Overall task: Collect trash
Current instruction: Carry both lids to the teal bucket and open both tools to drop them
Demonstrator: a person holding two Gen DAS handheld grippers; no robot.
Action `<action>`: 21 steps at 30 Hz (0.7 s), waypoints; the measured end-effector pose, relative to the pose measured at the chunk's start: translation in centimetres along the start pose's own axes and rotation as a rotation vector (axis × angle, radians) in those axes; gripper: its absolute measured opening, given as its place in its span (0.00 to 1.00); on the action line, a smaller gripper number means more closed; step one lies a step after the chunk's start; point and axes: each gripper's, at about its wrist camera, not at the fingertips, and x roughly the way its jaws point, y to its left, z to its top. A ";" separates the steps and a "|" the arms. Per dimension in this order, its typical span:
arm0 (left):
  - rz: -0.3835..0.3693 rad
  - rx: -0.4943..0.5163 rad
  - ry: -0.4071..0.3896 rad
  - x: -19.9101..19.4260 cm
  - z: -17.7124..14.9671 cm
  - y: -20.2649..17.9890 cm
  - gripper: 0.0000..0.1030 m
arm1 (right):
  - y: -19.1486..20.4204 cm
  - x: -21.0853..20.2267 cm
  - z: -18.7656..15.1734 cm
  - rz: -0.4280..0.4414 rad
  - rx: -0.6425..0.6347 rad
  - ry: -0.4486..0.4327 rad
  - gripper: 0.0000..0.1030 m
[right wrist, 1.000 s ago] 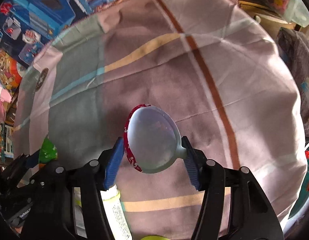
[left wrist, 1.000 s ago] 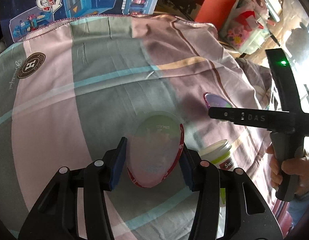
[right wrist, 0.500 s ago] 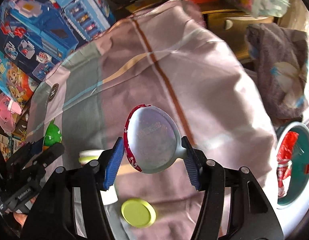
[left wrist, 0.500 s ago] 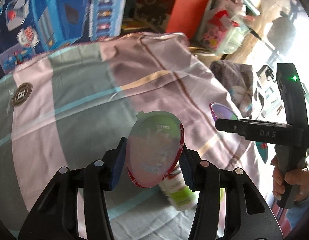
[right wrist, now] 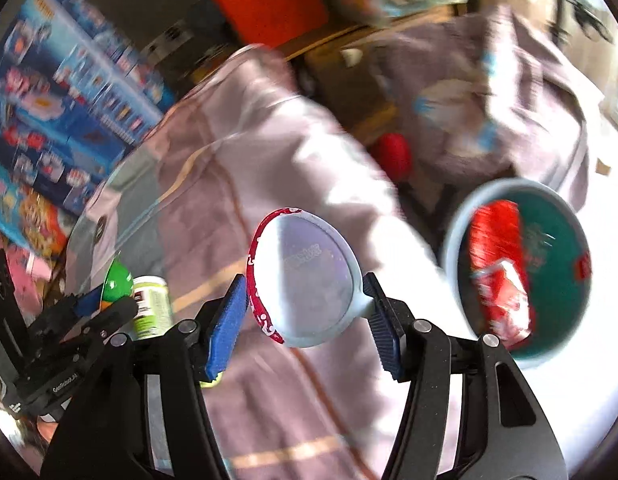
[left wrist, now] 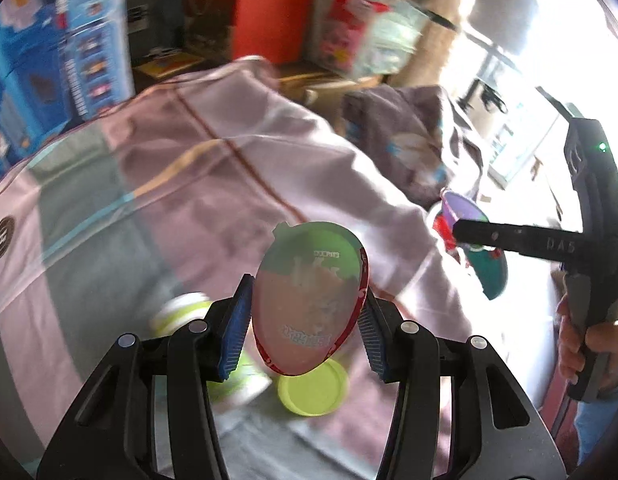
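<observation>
My left gripper (left wrist: 305, 328) is shut on a green and pink egg-shaped plastic shell (left wrist: 309, 272) with a red rim, held upright over the striped cloth (left wrist: 149, 200). My right gripper (right wrist: 305, 316) is shut on a pale blue egg-shaped shell (right wrist: 305, 276), also red-rimmed. A teal bin (right wrist: 453, 240) with a pale rim stands just right of it, below the cloth's edge, with a red wrapper (right wrist: 497, 264) inside. In the left wrist view a hand holds the right gripper (left wrist: 459, 232) at the right, in front of the bin (left wrist: 493, 272).
A green and white bottle (left wrist: 177, 312) and a yellow-green lid (left wrist: 313, 388) lie on the cloth under the left gripper. Toy boxes (left wrist: 49, 60) stand at the far left, a red cabinet (left wrist: 269, 8) behind. A grey-brown garment (left wrist: 409, 140) is heaped beyond the cloth's right edge.
Both grippers have swept right across the cloth and risen a little, each still holding its shell. The teal bin has come into view; the bottle and lid have slid left beneath them.
</observation>
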 end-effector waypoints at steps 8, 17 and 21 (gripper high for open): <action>-0.057 0.108 0.039 2.4 0.5 -7.3 0.49 | -9.0 -4.9 -1.6 -0.037 0.152 -0.079 0.54; -0.074 0.221 0.104 5.2 0.7 -14.5 0.49 | -15.1 -7.6 -2.9 -0.037 0.229 -0.138 0.55; -0.083 0.270 0.135 7.1 1.1 -17.7 0.49 | -16.8 -7.6 -2.7 -0.035 0.246 -0.136 0.55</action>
